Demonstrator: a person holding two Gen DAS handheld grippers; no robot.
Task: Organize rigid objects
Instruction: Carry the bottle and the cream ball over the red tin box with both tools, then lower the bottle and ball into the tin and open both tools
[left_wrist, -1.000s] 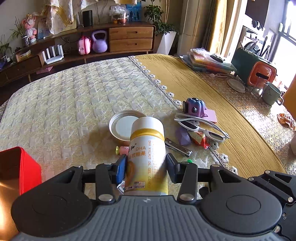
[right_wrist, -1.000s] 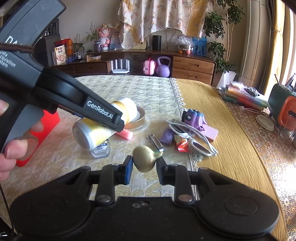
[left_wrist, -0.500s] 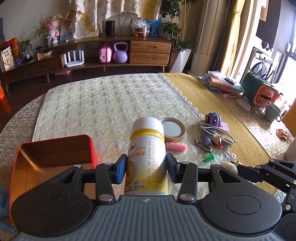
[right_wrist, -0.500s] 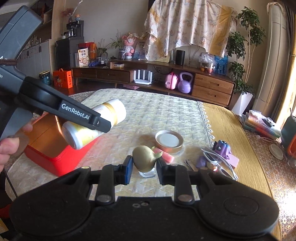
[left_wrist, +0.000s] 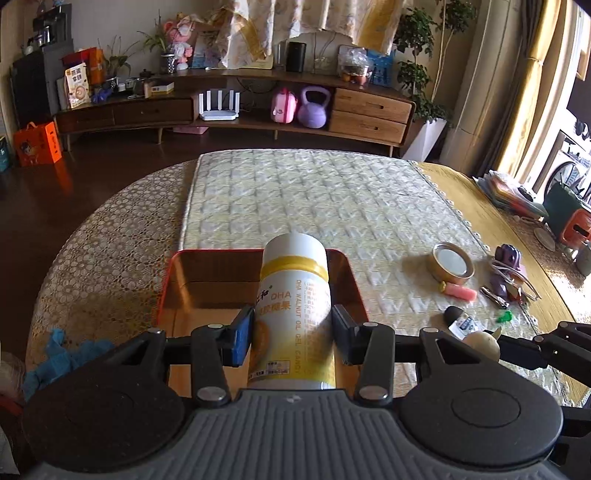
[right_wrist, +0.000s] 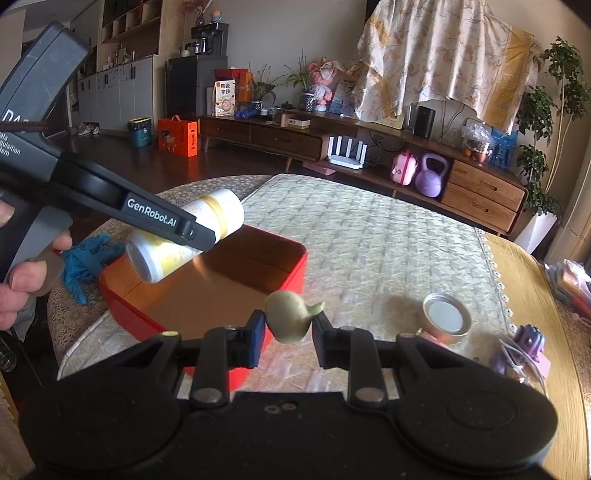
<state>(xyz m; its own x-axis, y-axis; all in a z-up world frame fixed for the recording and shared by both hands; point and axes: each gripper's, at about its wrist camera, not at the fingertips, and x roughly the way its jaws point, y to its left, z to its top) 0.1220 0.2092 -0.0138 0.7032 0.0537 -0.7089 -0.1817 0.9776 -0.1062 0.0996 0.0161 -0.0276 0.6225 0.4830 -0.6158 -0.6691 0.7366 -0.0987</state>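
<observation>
My left gripper (left_wrist: 291, 334) is shut on a white and yellow DHA bottle (left_wrist: 293, 295) and holds it tilted in the air over the open red box (left_wrist: 173, 275). In the right wrist view the bottle (right_wrist: 184, 236) hangs above the box (right_wrist: 291, 273). My right gripper (right_wrist: 288, 338) is shut on a small beige bird-shaped figure (right_wrist: 290, 319), held just right of the box's near corner. The figure also shows in the left wrist view (left_wrist: 480, 343).
A round tin lid (left_wrist: 452, 263), a pink piece (left_wrist: 460, 292), nail clippers, a purple toy (left_wrist: 508, 256), glasses and small bits lie right of the box on the quilted mat. Blue cloth (right_wrist: 86, 258) lies left of the box. Stacked items stand at the far right table edge.
Both grippers have moved left with their objects. The bottle went from above the clutter to above the red box; the bird figure came up beside the box.
</observation>
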